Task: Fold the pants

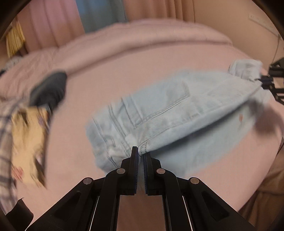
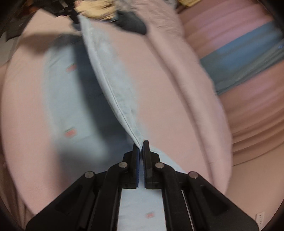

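Observation:
Light blue denim pants (image 1: 168, 113) hang stretched above a pink bed (image 1: 85, 106), back pocket showing. My left gripper (image 1: 141, 152) is shut on the pants at a seam near the waistband. My right gripper (image 2: 141, 148) is shut on the other end of the pants (image 2: 113, 85), which run away from it as a taut folded edge. In the left wrist view the right gripper (image 1: 266, 81) shows at the far right, pinching the cloth. In the right wrist view the left gripper (image 2: 71, 12) shows at the top left. Both views are motion-blurred.
A light blue sheet with small red marks (image 2: 67, 106) lies on the bed under the pants. A dark garment (image 1: 49, 88) and a plaid and yellow cloth pile (image 1: 23, 131) lie at the left. A pink duvet roll (image 2: 186, 88) and curtains (image 1: 53, 23) lie beyond.

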